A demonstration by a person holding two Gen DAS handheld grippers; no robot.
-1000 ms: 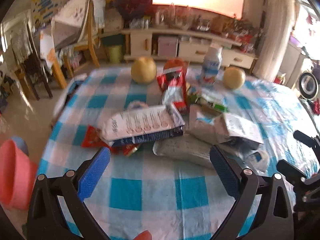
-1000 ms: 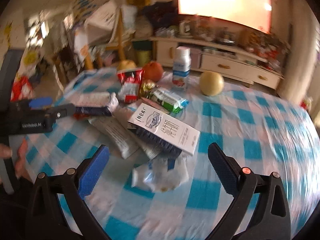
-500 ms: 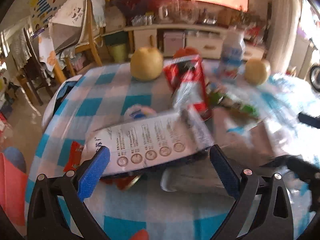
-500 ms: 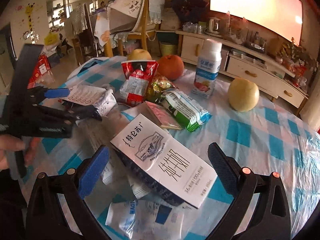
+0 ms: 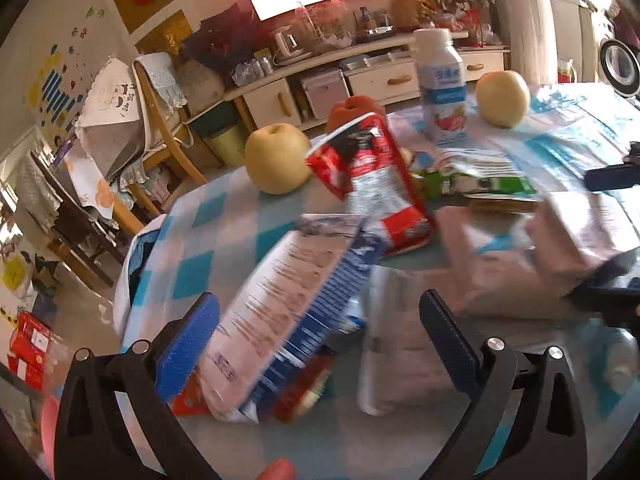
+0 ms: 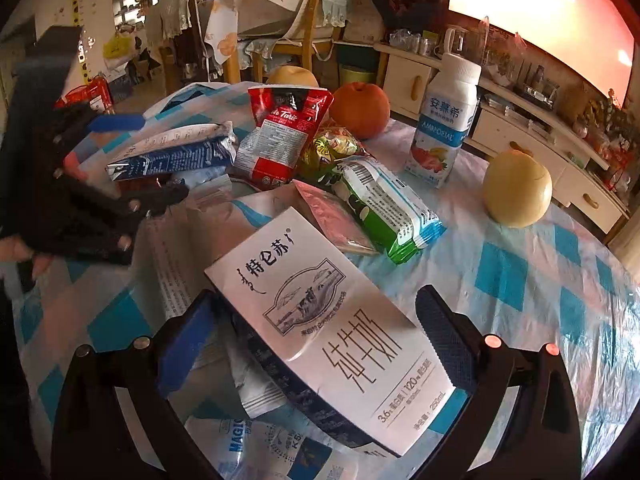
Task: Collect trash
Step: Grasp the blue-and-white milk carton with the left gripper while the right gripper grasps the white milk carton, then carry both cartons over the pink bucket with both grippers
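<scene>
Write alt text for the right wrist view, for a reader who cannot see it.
An open right tool straddles a flattened white milk carton lying on other wrappers on a blue-checked tablecloth. Beyond lie a green snack packet, a red pouch, a yogurt bottle, an orange and a pear.

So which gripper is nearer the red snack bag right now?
Left. The left gripper straddles a blue-and-white milk carton right beside the red snack bag. The right gripper sits farther back around a white milk carton.
</scene>
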